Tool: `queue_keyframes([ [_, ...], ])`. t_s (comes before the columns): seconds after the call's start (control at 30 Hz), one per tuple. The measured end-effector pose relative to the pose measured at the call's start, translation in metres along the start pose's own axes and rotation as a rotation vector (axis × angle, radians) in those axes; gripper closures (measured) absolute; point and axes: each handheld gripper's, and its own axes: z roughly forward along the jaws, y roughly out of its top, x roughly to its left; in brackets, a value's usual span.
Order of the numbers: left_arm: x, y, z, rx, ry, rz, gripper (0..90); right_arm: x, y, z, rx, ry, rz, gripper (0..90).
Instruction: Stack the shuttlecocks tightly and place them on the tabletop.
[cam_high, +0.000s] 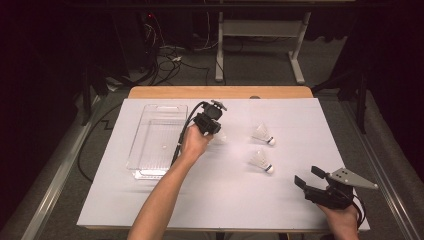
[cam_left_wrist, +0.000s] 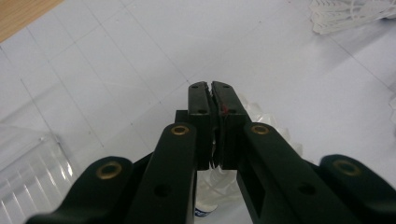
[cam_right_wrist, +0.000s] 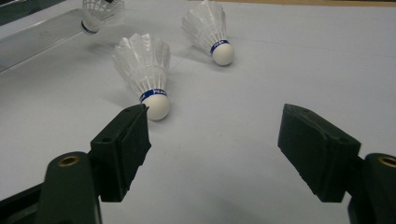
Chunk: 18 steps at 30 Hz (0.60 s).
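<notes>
My left gripper (cam_high: 214, 130) hangs over the middle of the white mat, just right of the clear tray (cam_high: 157, 135). Its jaws are shut on the feather skirt of a white shuttlecock (cam_left_wrist: 268, 128), whose cork end points down under my left gripper (cam_left_wrist: 212, 86). Two more shuttlecocks lie on the mat to its right, one farther back (cam_high: 262, 134) and one nearer (cam_high: 261, 161). At the front right corner my right gripper (cam_high: 307, 177) is open and holds nothing. In the right gripper view, my right gripper (cam_right_wrist: 212, 135) faces the near shuttlecock (cam_right_wrist: 144, 70), with the far one (cam_right_wrist: 208, 28) behind it.
The white mat (cam_high: 225, 200) covers a wooden table (cam_high: 220, 92). The clear tray (cam_left_wrist: 28, 172) looks bare inside. On the floor beyond the table are cables (cam_high: 170, 57) and a white desk frame (cam_high: 260, 35).
</notes>
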Motion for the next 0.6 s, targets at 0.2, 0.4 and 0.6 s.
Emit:
queue_keyframes([
  [0.2, -0.002, 0.006, 0.007, 0.003, 0.023, 0.015, 86.5, 0.000, 0.000, 0.000, 0.000, 0.004, 0.000, 25.4],
  [0.4, -0.004, 0.006, 0.015, 0.013, 0.016, 0.009, 85.6, 0.000, 0.000, 0.000, 0.002, 0.009, -0.001, 25.4],
  [0.6, -0.007, 0.006, 0.022, 0.029, 0.007, 0.004, 85.6, 0.001, 0.000, 0.001, 0.001, 0.012, -0.003, 26.1],
])
